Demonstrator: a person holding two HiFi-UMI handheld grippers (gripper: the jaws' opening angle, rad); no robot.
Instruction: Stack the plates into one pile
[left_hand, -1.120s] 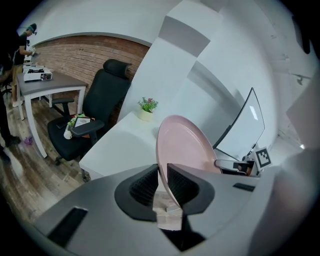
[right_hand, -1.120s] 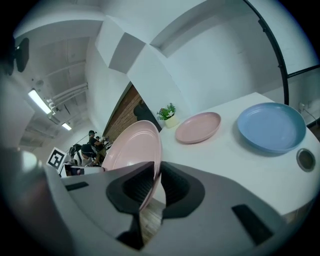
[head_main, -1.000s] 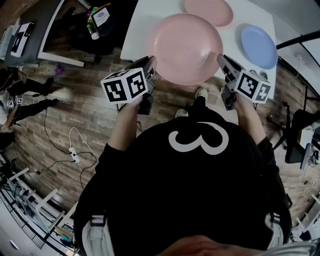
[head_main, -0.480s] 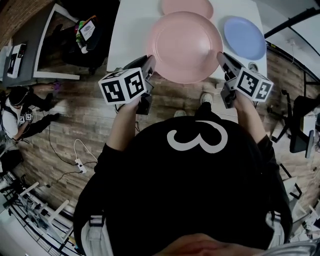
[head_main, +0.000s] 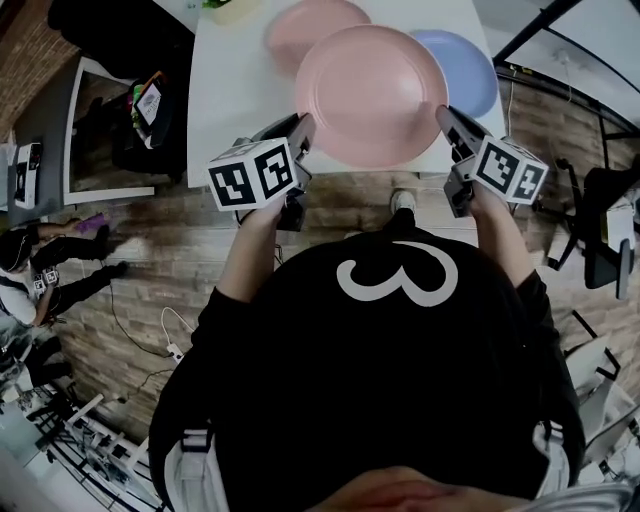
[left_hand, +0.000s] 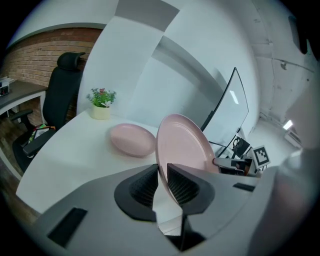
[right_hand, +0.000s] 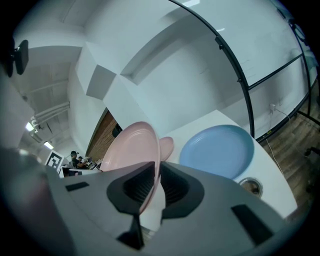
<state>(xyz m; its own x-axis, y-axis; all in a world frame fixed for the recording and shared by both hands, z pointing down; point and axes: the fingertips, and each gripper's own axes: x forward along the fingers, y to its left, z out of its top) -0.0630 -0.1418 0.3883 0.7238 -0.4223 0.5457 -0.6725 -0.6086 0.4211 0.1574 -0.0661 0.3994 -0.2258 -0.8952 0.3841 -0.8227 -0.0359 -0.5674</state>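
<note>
A large pink plate (head_main: 372, 92) hangs in the air over the near part of the white table (head_main: 232, 90). My left gripper (head_main: 300, 132) is shut on its left rim and my right gripper (head_main: 445, 122) is shut on its right rim. In the left gripper view the large pink plate (left_hand: 182, 147) stands on edge between the jaws; in the right gripper view the same plate (right_hand: 134, 150) does too. A smaller pink plate (head_main: 305, 22) lies on the table behind it, and a blue plate (head_main: 465, 68) lies at the right, partly hidden by the held plate.
A small potted plant (left_hand: 101, 102) stands at the table's far left corner. A black office chair (left_hand: 59, 95) and a side desk (head_main: 95, 130) stand to the left. A small round object (right_hand: 251, 186) lies near the blue plate (right_hand: 217, 150). A person crouches on the floor at the left (head_main: 40, 280).
The held pink plate has been carried further over the table towards the two lying plates; it now overlaps the small pink and blue plates. Both grips are unchanged.
</note>
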